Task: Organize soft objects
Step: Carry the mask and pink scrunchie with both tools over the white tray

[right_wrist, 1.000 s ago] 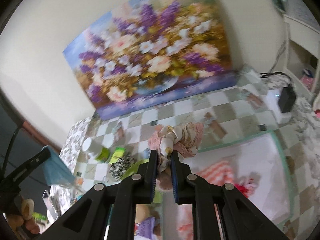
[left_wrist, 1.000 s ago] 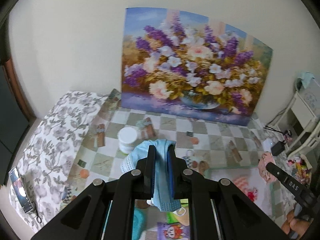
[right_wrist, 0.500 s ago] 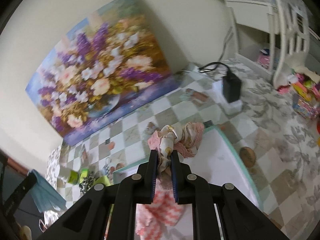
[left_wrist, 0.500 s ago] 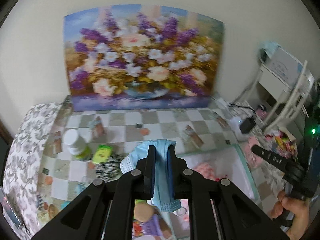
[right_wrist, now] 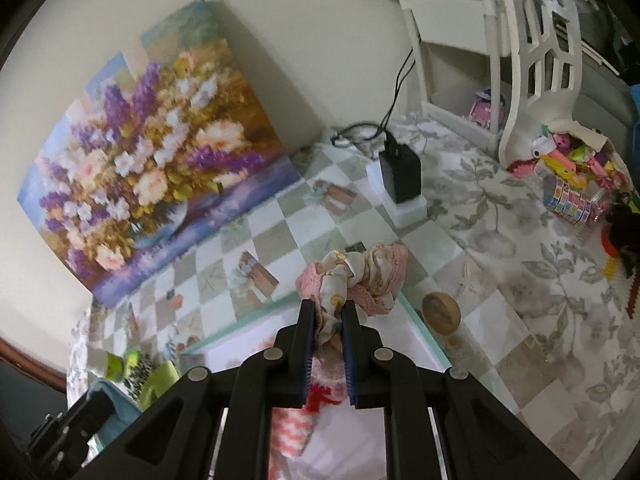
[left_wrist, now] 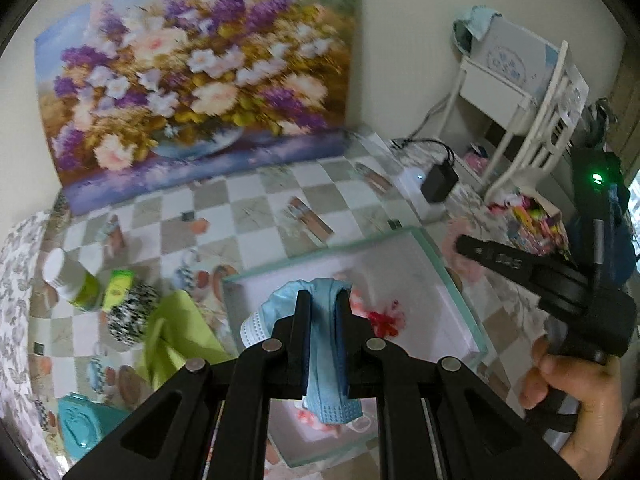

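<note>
My left gripper (left_wrist: 322,300) is shut on a light blue face mask (left_wrist: 324,364) that drapes over and between its fingers, above the white tray with a green rim (left_wrist: 434,252). My right gripper (right_wrist: 328,308) is shut on a cream and pink scrunchie bundle (right_wrist: 356,276), held over the tray's far right corner (right_wrist: 416,320). In the tray lies a pink striped sock with red trim (right_wrist: 292,428), its red trim (left_wrist: 384,322) also showing in the left wrist view. The right gripper (left_wrist: 464,246) shows at the right of the left wrist view, held by a hand (left_wrist: 580,396).
On the checked tablecloth left of the tray lie a green cloth (left_wrist: 176,336), a black-and-white patterned ball (left_wrist: 132,314), a white-capped bottle (left_wrist: 68,278) and a teal case (left_wrist: 80,428). A flower painting (left_wrist: 192,80) leans on the wall. A black charger (right_wrist: 400,174), white shelf (right_wrist: 520,60) and toys (right_wrist: 572,176) stand at right.
Both grippers swung to the right with their loads still held. The left one now hangs over the tray instead of left of it; the right one reached the tray's right corner.
</note>
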Tool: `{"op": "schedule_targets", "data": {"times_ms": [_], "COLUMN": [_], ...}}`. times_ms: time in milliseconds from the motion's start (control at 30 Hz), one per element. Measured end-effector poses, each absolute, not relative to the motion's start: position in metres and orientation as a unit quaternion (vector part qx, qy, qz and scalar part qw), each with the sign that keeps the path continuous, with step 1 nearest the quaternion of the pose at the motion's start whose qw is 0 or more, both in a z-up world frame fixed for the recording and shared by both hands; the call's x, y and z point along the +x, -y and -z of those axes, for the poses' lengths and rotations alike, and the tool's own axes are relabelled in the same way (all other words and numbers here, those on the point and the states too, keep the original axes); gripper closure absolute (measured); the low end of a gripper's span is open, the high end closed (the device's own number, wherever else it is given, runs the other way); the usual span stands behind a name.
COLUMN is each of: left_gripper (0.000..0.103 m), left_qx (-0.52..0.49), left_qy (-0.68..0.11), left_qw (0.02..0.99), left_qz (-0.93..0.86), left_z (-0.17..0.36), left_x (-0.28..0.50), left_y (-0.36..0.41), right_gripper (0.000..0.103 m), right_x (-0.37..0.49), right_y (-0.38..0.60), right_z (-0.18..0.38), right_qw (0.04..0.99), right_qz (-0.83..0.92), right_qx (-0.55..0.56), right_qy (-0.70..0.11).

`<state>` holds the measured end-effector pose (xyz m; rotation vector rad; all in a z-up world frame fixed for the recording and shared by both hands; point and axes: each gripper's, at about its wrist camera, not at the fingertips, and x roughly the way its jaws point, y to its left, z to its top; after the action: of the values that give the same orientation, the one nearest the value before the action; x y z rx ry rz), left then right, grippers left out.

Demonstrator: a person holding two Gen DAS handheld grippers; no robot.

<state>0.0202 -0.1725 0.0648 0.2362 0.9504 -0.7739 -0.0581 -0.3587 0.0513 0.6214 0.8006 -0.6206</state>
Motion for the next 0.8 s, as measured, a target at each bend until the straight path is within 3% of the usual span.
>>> {"op": "schedule_targets", "data": {"times_ms": [800], "left_gripper": [0.092], "left_qx": [0.128], "left_qy": [-0.539], "left_qw": [0.761], "left_qz": [0.337], "left_z": [0.035], "left_x": [0.029], "left_y": [0.199], "right_gripper": [0.086], "right_x": [-0.034], "right_y": [0.36], "right_z": [0.039], "right_qw": [0.76], "right_qz": [0.3], "right_qx": [0.275], "right_qy": [-0.507]}}
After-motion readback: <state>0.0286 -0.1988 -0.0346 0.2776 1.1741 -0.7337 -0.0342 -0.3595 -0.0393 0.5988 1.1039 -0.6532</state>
